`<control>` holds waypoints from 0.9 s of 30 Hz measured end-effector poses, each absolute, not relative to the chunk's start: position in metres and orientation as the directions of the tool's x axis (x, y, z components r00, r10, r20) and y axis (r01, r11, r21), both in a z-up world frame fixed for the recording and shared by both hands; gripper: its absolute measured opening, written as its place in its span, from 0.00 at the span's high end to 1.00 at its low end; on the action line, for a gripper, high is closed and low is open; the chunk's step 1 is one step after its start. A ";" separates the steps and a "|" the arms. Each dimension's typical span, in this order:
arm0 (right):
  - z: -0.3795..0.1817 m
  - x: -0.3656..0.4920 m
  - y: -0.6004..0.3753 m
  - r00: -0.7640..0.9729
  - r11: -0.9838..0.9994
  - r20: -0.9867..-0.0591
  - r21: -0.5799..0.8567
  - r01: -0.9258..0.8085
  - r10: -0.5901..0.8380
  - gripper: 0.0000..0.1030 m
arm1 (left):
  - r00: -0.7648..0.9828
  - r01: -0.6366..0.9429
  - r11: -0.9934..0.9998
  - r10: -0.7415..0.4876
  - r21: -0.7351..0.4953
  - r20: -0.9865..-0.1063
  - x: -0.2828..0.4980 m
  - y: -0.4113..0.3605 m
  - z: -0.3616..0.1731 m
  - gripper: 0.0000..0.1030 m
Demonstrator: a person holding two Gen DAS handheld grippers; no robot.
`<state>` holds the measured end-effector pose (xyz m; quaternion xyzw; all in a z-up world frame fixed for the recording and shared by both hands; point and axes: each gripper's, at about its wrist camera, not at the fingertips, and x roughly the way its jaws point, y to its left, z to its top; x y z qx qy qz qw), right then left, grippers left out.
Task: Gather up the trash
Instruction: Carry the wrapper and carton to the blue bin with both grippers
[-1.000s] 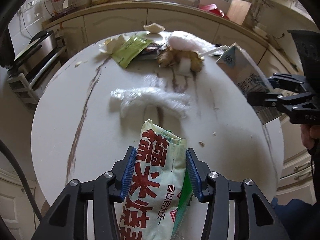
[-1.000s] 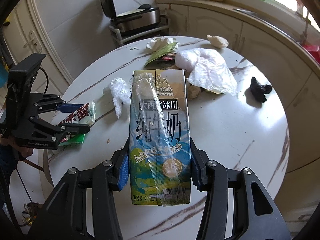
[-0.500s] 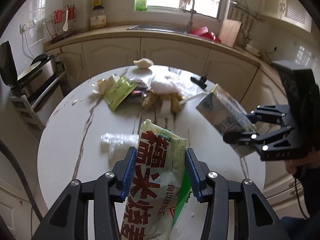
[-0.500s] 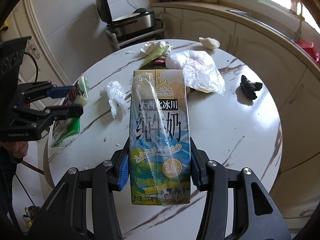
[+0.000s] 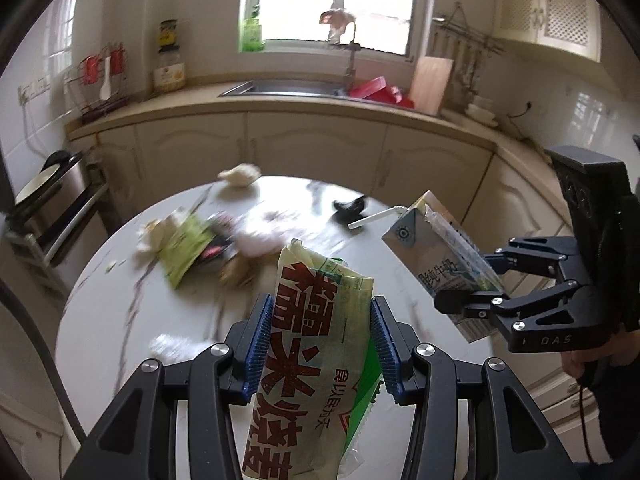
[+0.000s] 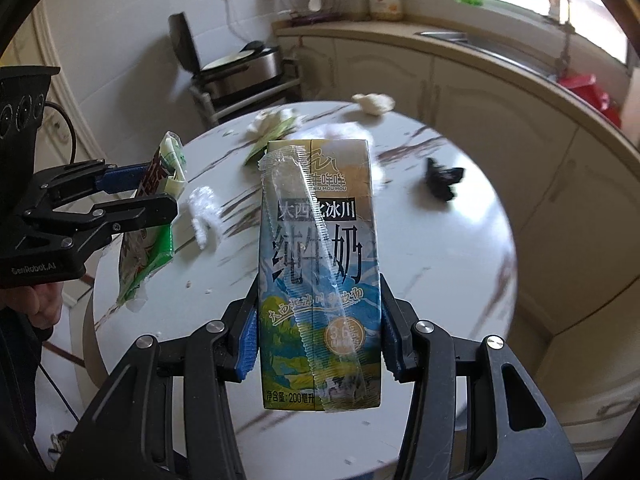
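My left gripper [image 5: 320, 340] is shut on a yellow-green snack wrapper [image 5: 316, 340] with red characters, held above the round white marble table [image 5: 400, 240]. It also shows in the right wrist view [image 6: 152, 216]. My right gripper [image 6: 316, 332] is shut on a blue milk carton [image 6: 320, 264], held upright above the table. The carton with its white straw also shows in the left wrist view [image 5: 444, 256]. More trash lies at the table's far side: a green wrapper [image 5: 184, 248], a clear plastic bag [image 6: 206, 216], a black scrap [image 6: 442, 178], a white lump [image 6: 374, 102].
Cream kitchen cabinets [image 5: 312, 152] with a sink [image 5: 280, 88] curve behind the table. An open electric griddle on a metal rack [image 6: 236, 68] stands to the left of the table. A window [image 5: 332, 0] is above the sink.
Both grippers have lifted with their loads and tilted up, so the table looks farther and lower and the window has come into view. The trash on the table has not moved.
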<state>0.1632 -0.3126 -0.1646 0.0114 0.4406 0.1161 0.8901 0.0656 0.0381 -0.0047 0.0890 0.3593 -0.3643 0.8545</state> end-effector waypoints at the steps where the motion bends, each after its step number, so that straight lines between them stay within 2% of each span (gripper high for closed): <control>1: -0.161 0.160 -0.322 0.594 0.975 -0.777 0.127 -0.180 0.211 0.55 | 0.474 0.694 0.711 -0.567 -0.111 -0.674 0.066 0.030 -0.003 0.58; 8: -0.147 0.138 -0.391 0.635 0.991 -0.761 0.119 -0.062 0.131 0.55 | 0.455 0.740 0.663 -0.620 -0.116 -0.639 0.069 -0.046 0.006 0.57; 13: -0.149 0.121 -0.453 0.641 0.993 -0.766 0.105 0.050 0.049 0.55 | 0.425 0.765 0.633 -0.638 -0.122 -0.642 0.070 -0.122 -0.011 0.57; 19: -0.175 0.101 -0.531 0.607 0.978 -0.794 0.094 0.188 -0.040 0.55 | 0.347 0.799 0.582 -0.652 -0.151 -0.675 0.077 -0.223 -0.055 0.57; 27: -0.260 0.087 -0.597 0.497 0.943 -0.868 0.150 0.296 -0.018 0.54 | 0.232 0.800 0.566 -0.596 -0.198 -0.769 0.108 -0.328 -0.147 0.57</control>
